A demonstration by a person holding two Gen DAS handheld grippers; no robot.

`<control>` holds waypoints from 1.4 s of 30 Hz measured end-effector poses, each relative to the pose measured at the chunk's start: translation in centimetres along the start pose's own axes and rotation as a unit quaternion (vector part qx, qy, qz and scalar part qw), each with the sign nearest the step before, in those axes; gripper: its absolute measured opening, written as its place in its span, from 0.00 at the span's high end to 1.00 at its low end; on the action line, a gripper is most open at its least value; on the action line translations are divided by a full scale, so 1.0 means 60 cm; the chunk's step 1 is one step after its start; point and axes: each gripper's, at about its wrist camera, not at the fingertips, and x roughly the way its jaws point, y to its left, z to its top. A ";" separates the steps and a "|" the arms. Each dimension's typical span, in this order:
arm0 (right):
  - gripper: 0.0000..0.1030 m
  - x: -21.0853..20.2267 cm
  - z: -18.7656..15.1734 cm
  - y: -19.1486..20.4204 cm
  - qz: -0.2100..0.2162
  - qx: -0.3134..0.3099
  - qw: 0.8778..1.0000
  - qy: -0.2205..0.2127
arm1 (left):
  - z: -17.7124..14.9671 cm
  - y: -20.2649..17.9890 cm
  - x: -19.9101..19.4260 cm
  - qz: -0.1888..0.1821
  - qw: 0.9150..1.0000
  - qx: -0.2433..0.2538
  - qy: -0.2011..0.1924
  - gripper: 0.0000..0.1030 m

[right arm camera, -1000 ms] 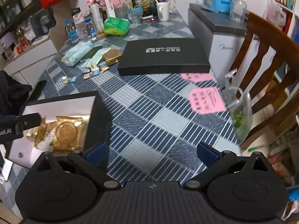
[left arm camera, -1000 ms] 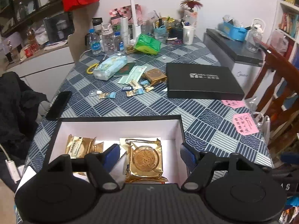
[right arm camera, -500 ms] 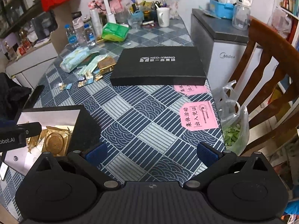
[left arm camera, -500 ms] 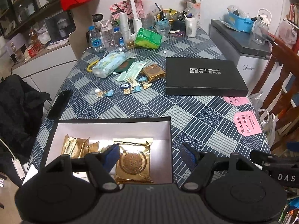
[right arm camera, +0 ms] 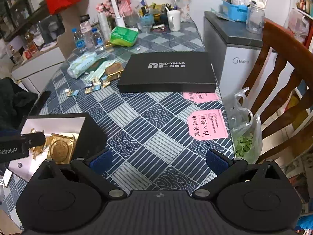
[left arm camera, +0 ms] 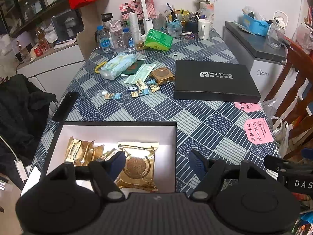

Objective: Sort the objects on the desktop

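An open black box (left arm camera: 117, 123) with a white inside sits at the table's near left; it also shows in the right wrist view (right arm camera: 92, 129). In it lie a large gold mooncake packet (left arm camera: 137, 166) and smaller gold packets (left arm camera: 78, 152). My left gripper (left arm camera: 157, 161) is open and empty above the box's near right part. My right gripper (right arm camera: 158, 159) is open and empty above the tablecloth, right of the box. Another gold packet (left arm camera: 162, 76) and small sachets (left arm camera: 139, 93) lie mid-table. The black box lid (left arm camera: 213, 82) lies to their right.
A tissue pack (left arm camera: 117, 65), green pack (left arm camera: 158, 41), bottles (left arm camera: 115, 39) and a mug (left arm camera: 203, 29) crowd the far end. A phone (left arm camera: 65, 105) lies at the left edge. Pink slips (left arm camera: 258, 133) lie at the right edge. A wooden chair (right arm camera: 283, 74) and a plastic bag (right arm camera: 246, 135) stand right.
Both grippers have drawn back and risen, so more of the table shows. The box and its packets have not moved. Both stay open.
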 end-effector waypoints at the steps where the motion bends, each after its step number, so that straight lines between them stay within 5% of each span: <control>1: 0.00 -0.001 0.000 0.001 0.001 0.000 1.000 -0.001 | -0.002 0.000 -0.001 0.000 1.000 0.000 0.001 0.18; 42: 0.00 -0.012 -0.016 0.036 -0.028 0.005 1.000 0.006 | -0.012 0.035 0.013 -0.061 0.998 0.002 -0.003 0.18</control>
